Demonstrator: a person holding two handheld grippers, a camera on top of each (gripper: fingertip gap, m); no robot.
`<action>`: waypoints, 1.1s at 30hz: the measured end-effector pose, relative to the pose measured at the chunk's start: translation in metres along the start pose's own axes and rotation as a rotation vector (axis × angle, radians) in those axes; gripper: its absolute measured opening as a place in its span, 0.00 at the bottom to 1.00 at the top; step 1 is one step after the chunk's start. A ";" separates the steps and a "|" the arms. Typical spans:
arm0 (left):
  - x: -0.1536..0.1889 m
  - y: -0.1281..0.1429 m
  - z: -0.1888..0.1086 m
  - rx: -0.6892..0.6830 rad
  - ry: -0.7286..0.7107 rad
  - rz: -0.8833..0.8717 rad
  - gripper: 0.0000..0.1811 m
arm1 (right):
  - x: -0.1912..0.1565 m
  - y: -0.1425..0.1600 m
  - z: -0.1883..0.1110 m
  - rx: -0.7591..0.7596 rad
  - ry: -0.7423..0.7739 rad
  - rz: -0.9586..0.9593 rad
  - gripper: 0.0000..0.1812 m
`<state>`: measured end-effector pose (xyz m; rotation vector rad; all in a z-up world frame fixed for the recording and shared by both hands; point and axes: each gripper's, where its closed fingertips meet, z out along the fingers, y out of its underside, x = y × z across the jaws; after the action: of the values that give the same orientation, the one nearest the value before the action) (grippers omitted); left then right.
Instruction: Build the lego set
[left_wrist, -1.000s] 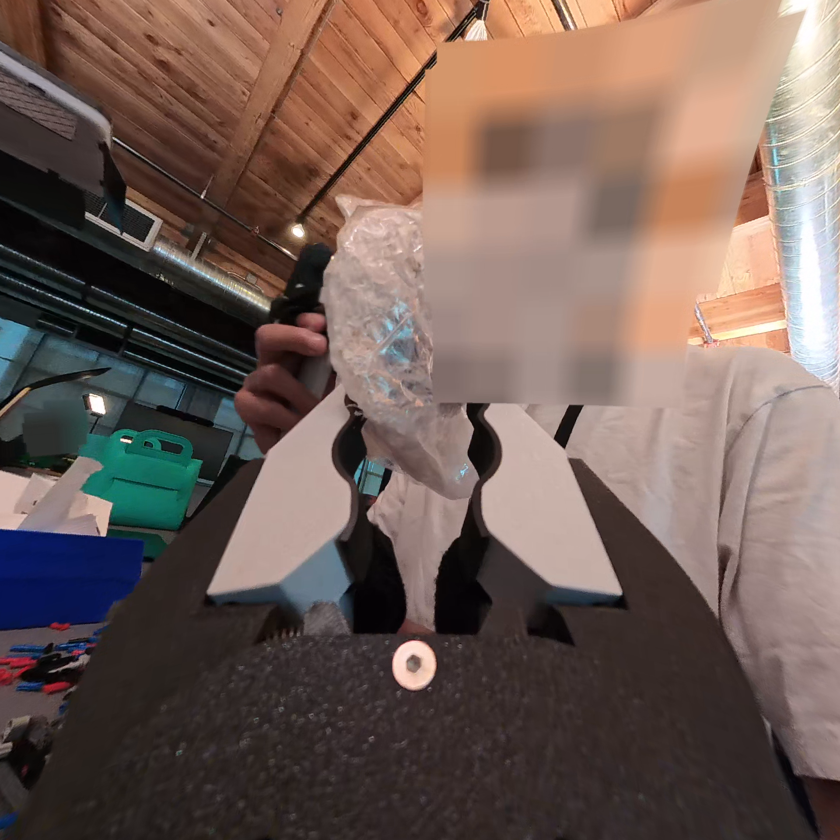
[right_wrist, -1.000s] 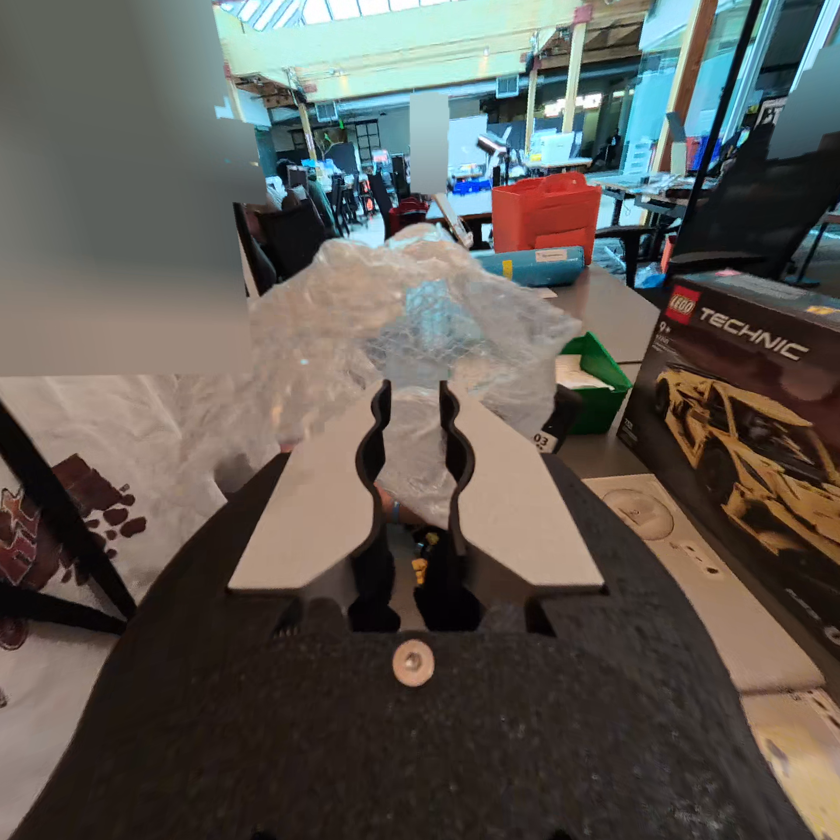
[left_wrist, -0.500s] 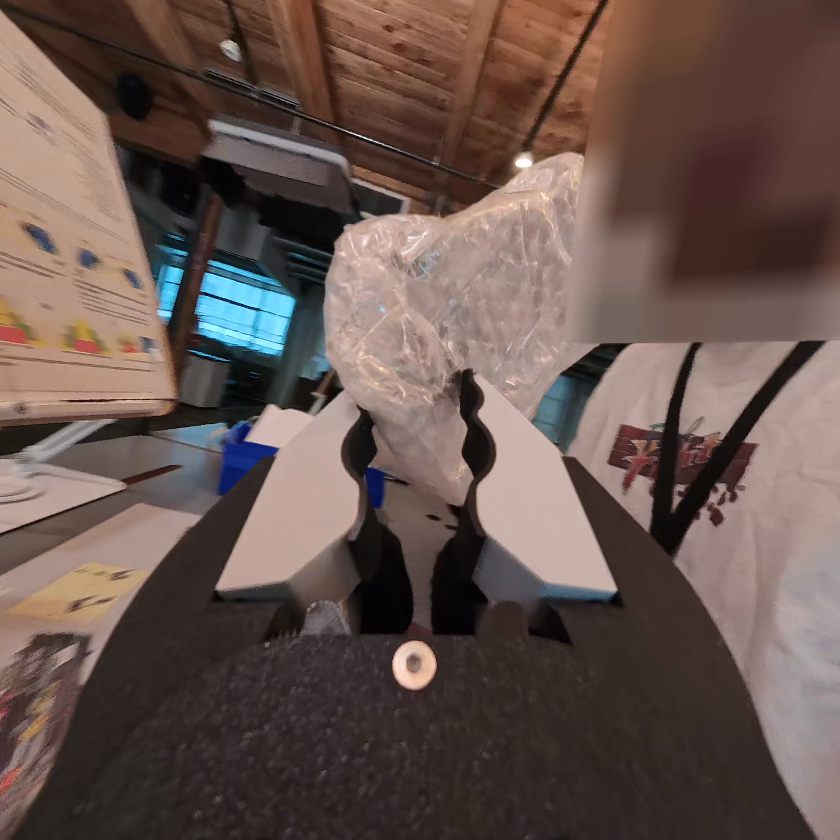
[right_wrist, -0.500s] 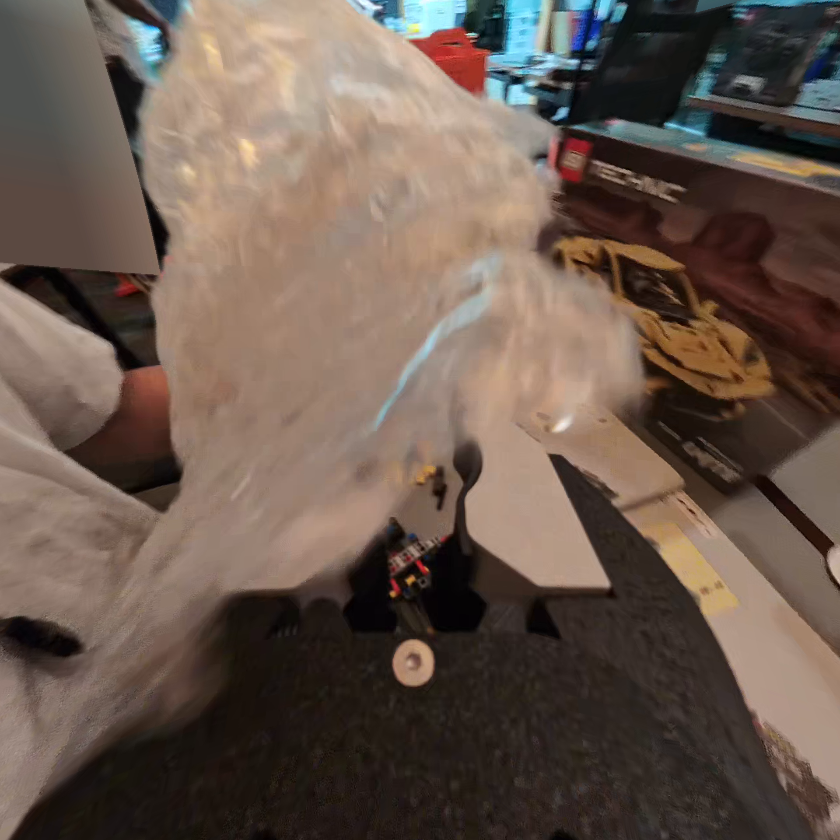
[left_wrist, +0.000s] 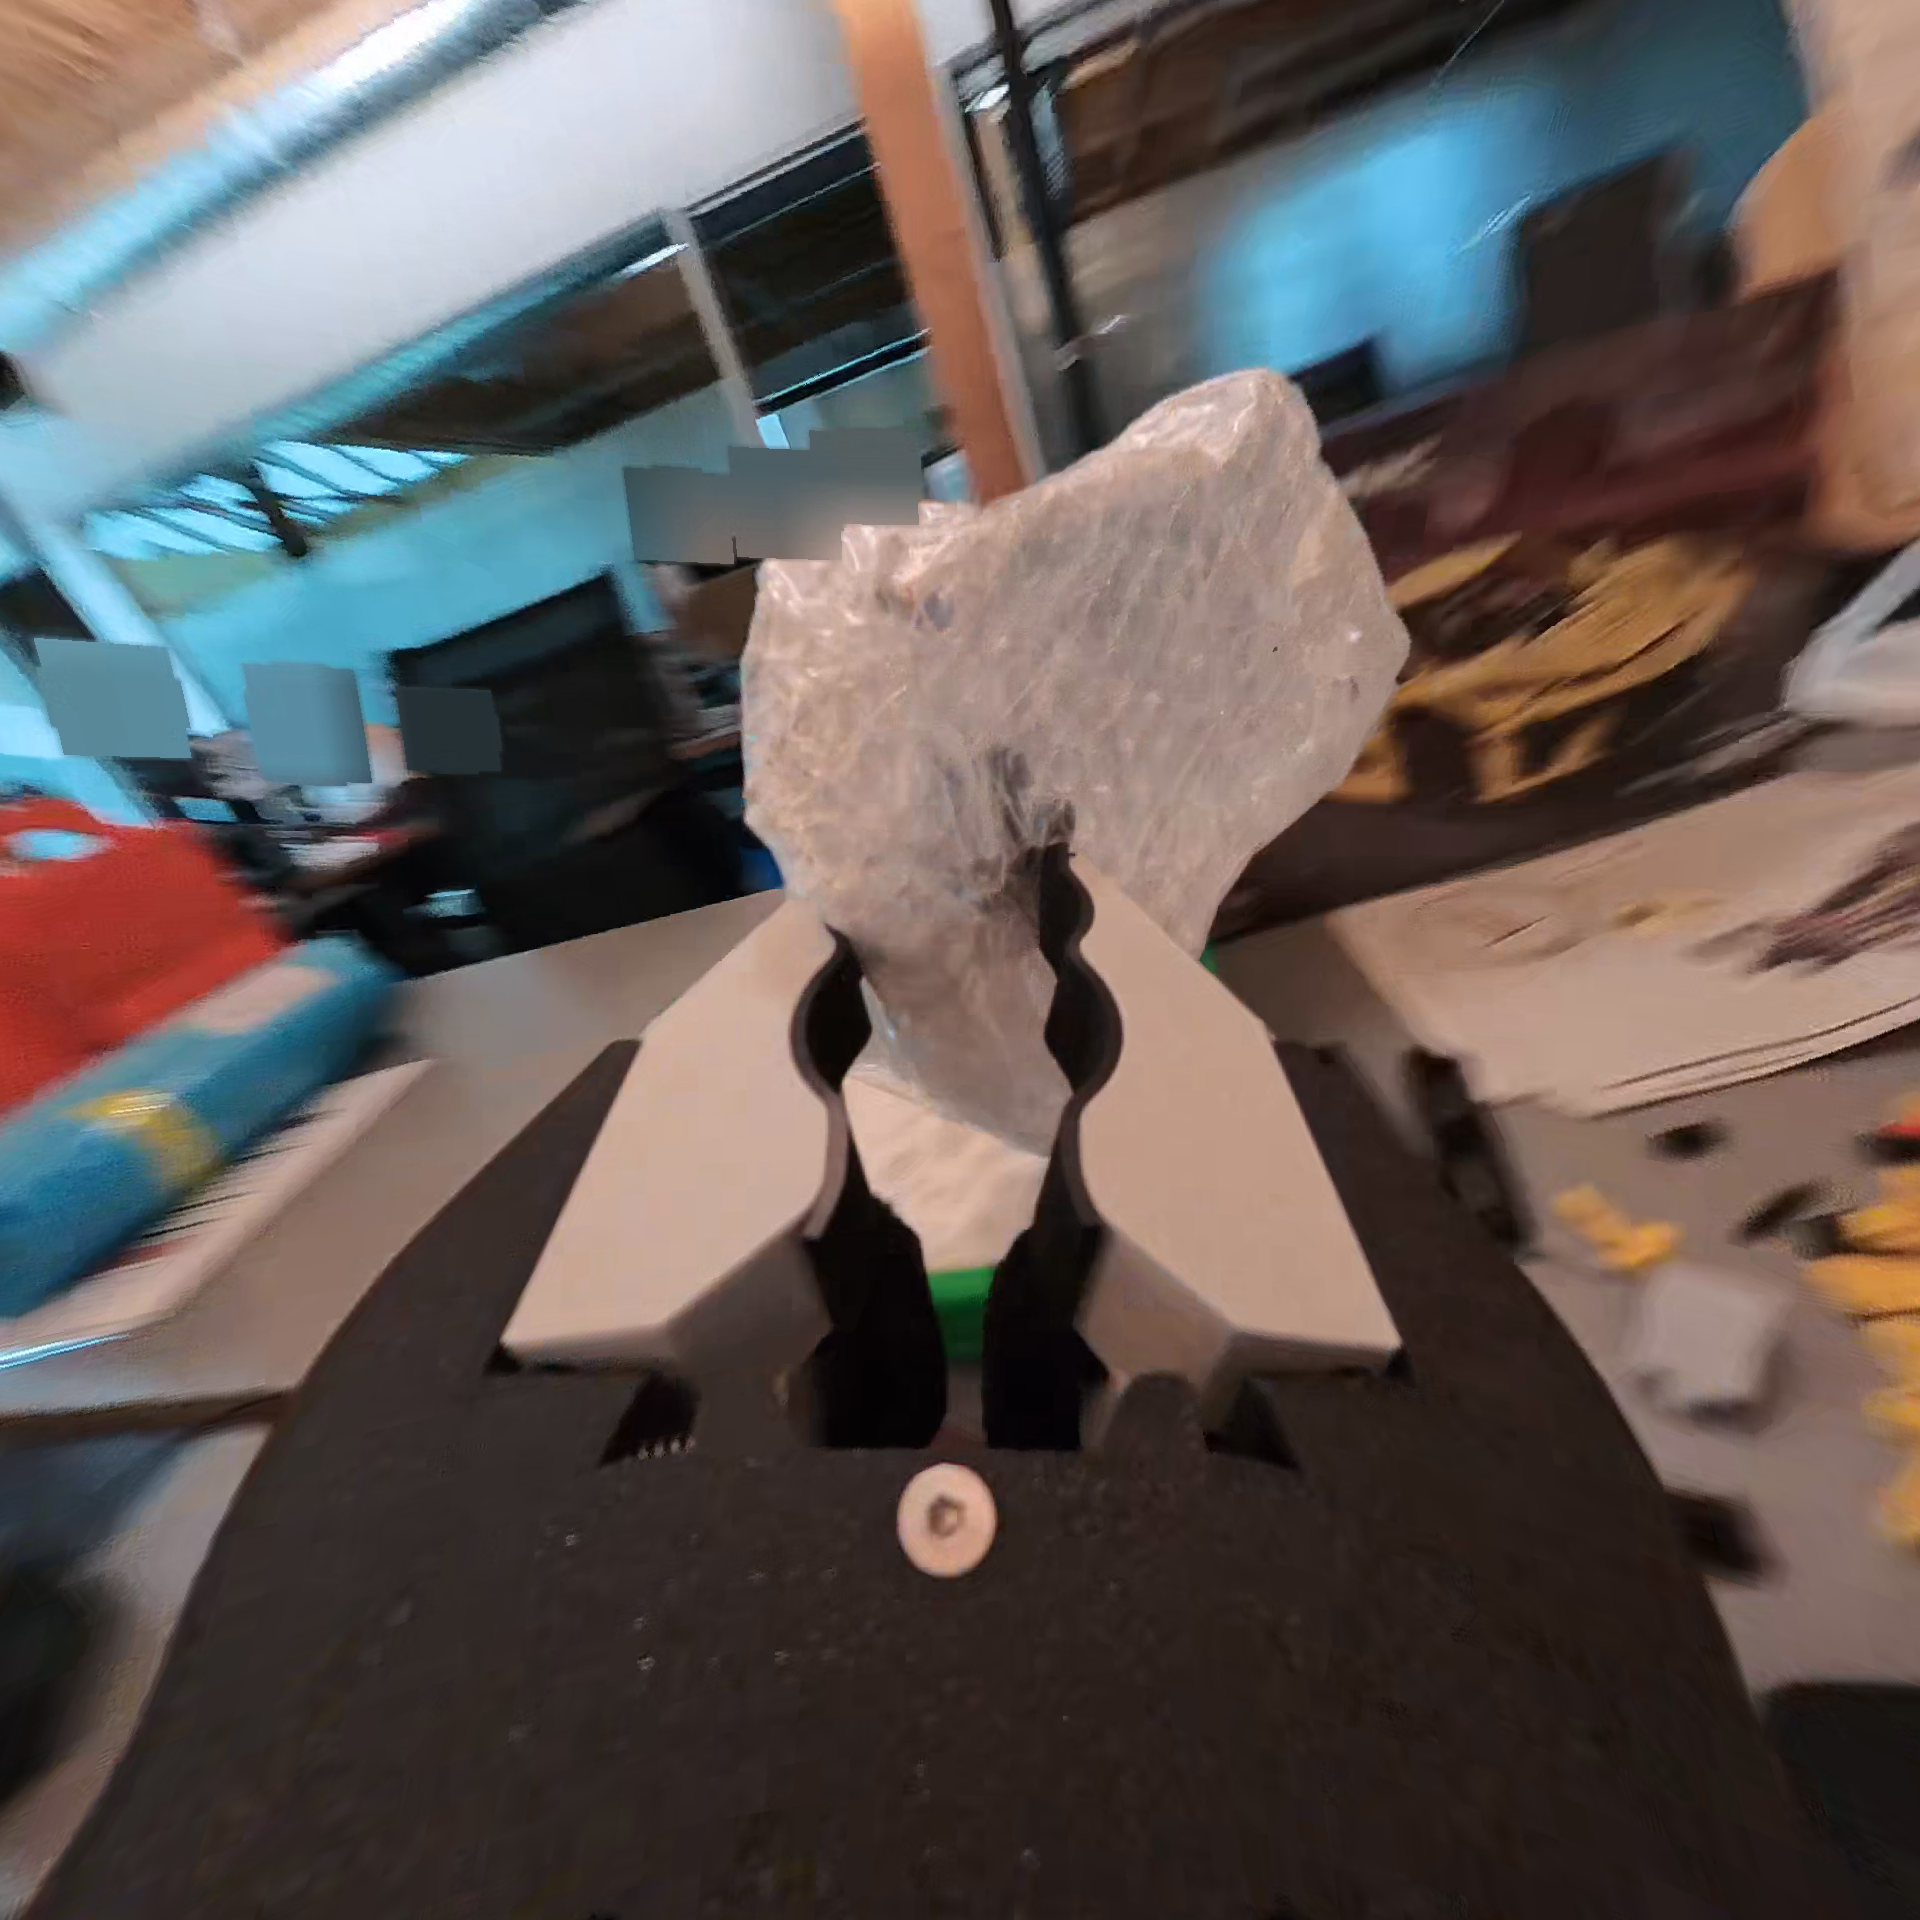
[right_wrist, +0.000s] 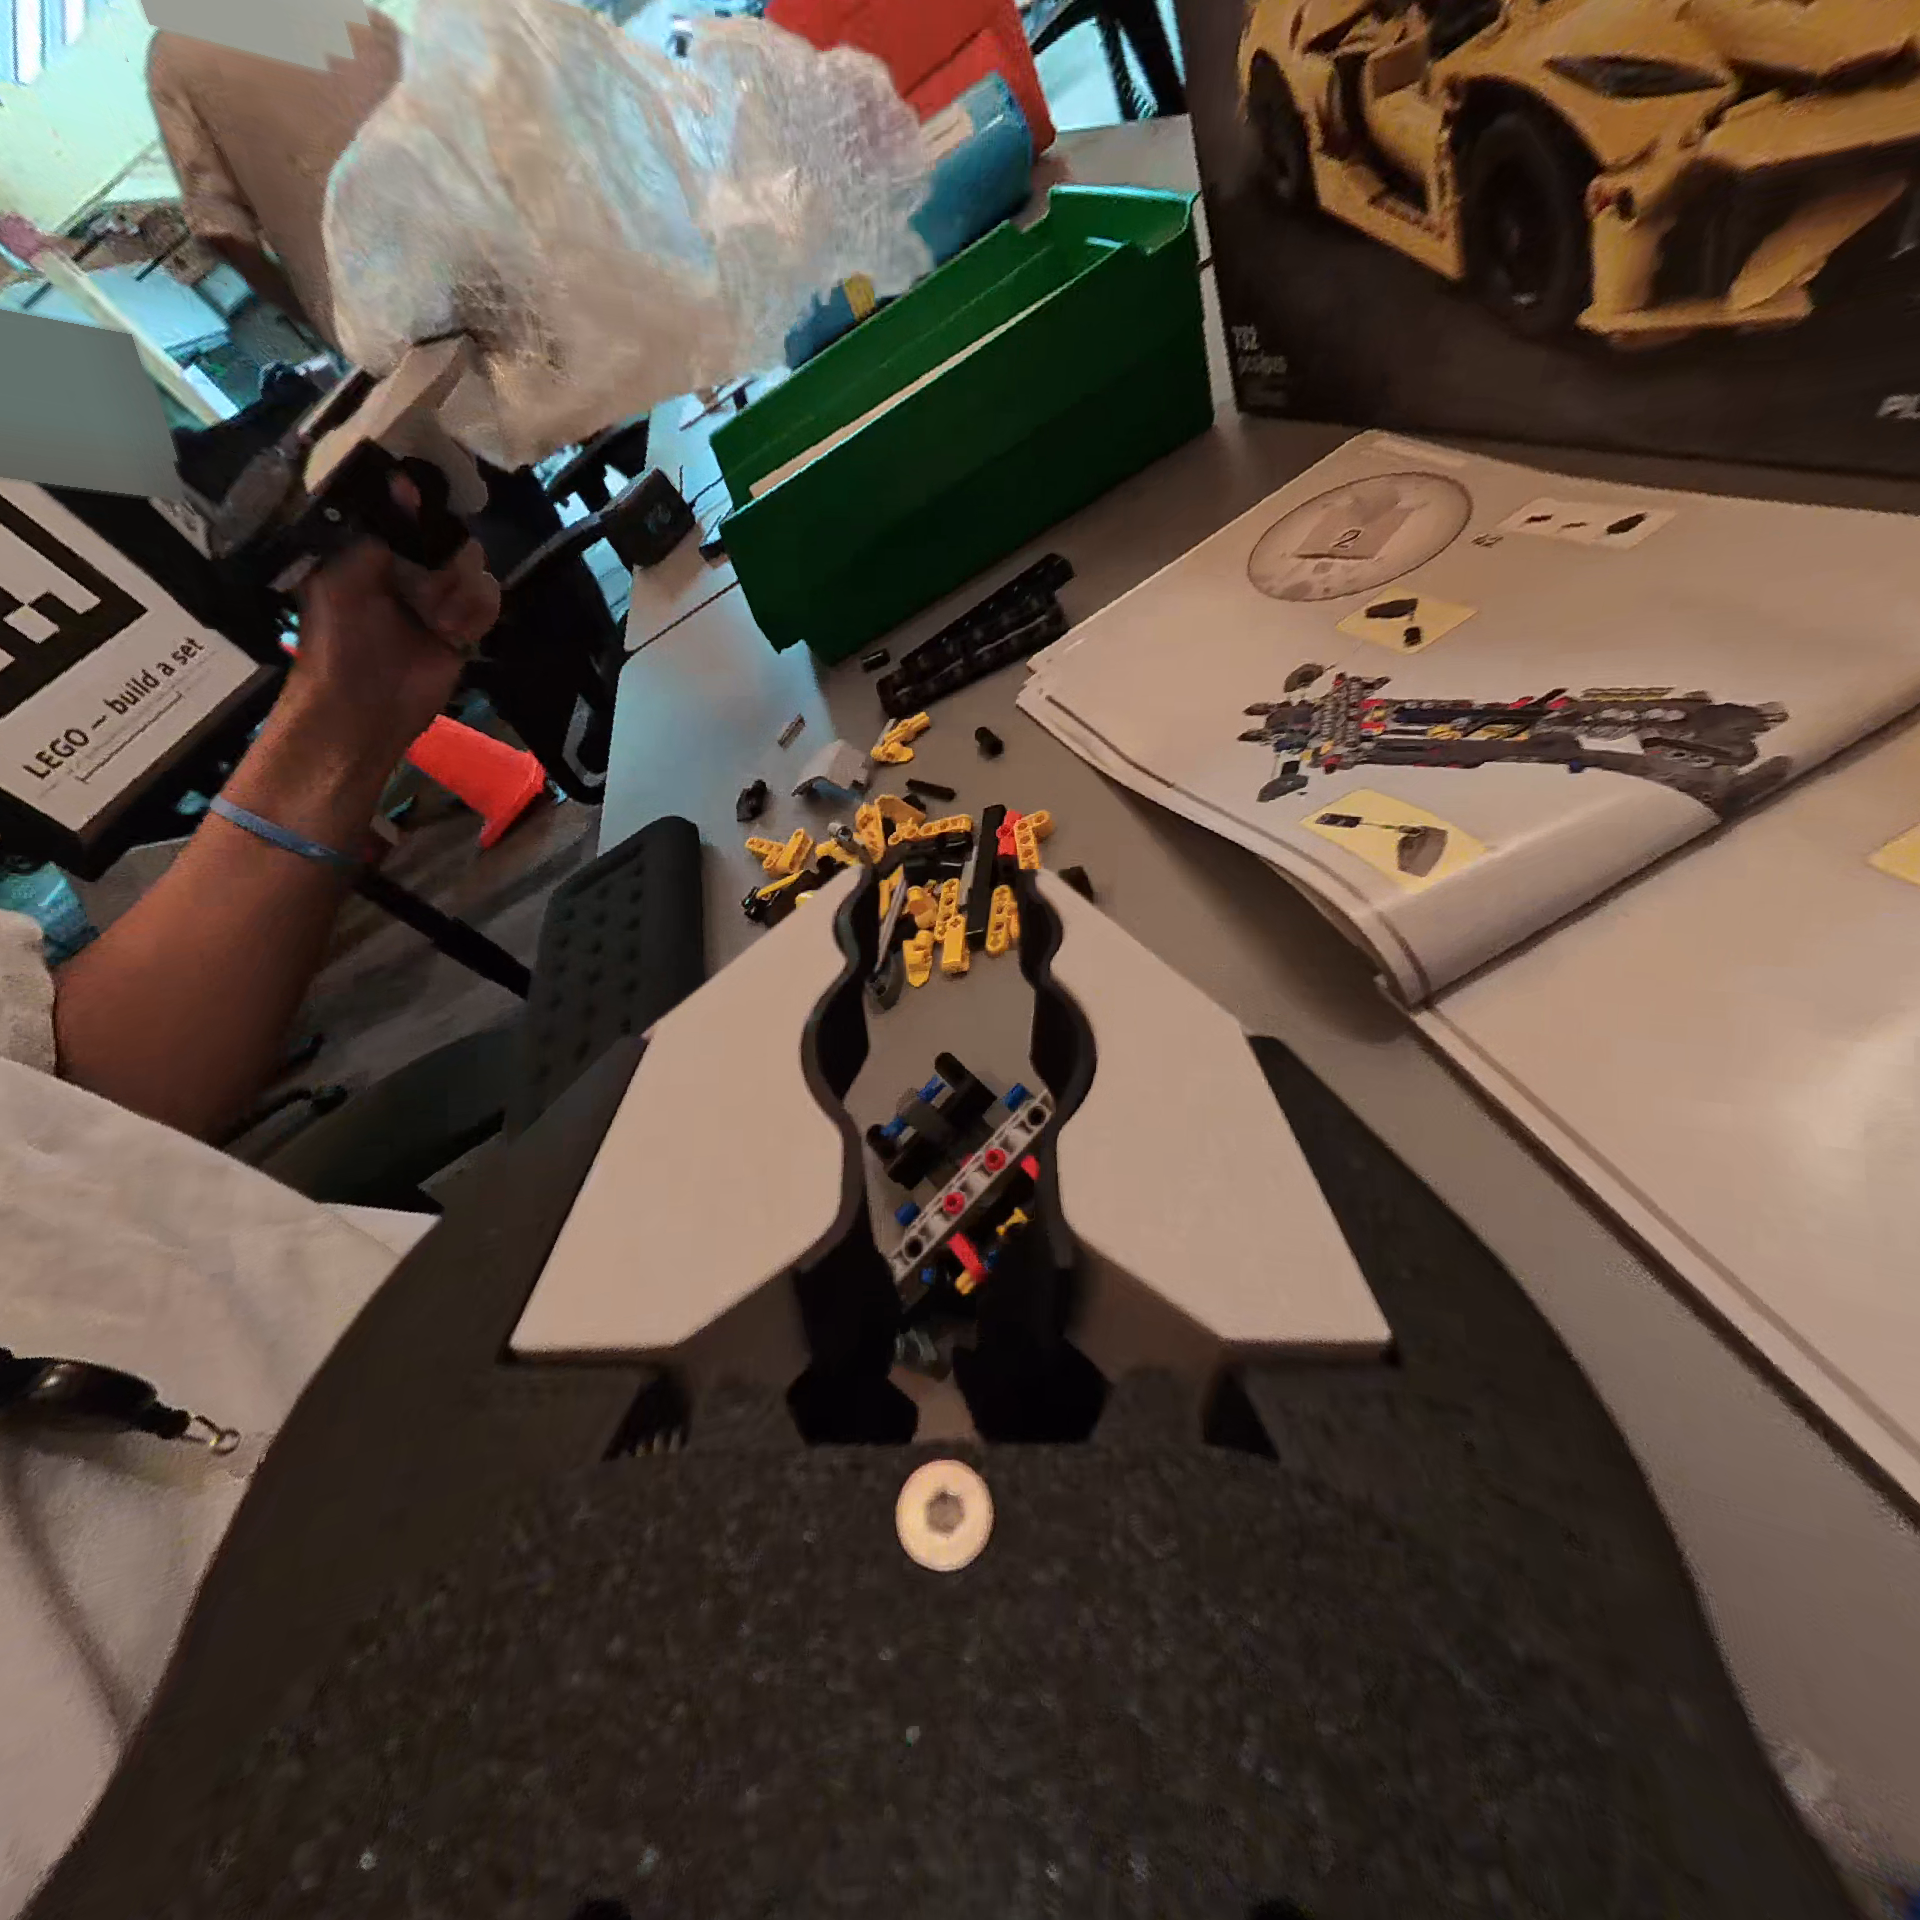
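A: Nearest the right gripper (right_wrist: 951, 914), what lies there?

B: Its two grey fingers stand apart with nothing between them. Through the gap shows one small built assembly (right_wrist: 961, 1179), grey and black with red and blue pins, lying on the grey table (right_wrist: 1299, 1039). Just beyond it sits one loose heap of yellow and black pieces (right_wrist: 914, 873); the exact count is too fine to tell.

A: And past the heap?

B: Black beams (right_wrist: 977, 634) lie side by side, touching the foot of one green bin (right_wrist: 966, 416). To the right, one instruction booklet (right_wrist: 1455, 727) lies open. Behind it stands one set box (right_wrist: 1558, 208) with a yellow car pictured on it.

A: Where is the left gripper?

B: Raised at the left, away from the table, held in one hand (right_wrist: 384, 613). The left gripper (left_wrist: 951, 894) is closed on one crumpled clear plastic bag (left_wrist: 1060, 686), pinched at the tips while the gap farther back stays wide. The bag bulges above the fingers. In the right wrist view the same bag (right_wrist: 603, 197) hangs well above the table. The left wrist background is heavily blurred.
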<state>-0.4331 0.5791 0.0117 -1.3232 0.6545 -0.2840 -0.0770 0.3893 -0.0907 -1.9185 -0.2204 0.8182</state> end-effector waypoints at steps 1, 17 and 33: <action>-0.015 0.010 -0.009 -0.047 -0.087 0.107 0.16 | -0.001 0.002 0.004 -0.014 -0.004 -0.006 0.14; -0.124 0.133 -0.088 -0.623 -0.750 0.684 0.15 | -0.007 -0.001 0.023 -0.067 -0.046 0.027 0.14; -0.111 0.194 -0.065 -0.775 -0.663 0.164 0.10 | -0.010 0.000 0.024 -0.081 -0.066 0.068 0.14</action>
<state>-0.5920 0.6349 -0.1492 -1.9471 0.2927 0.5902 -0.0997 0.4018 -0.0922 -1.9852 -0.2326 0.9310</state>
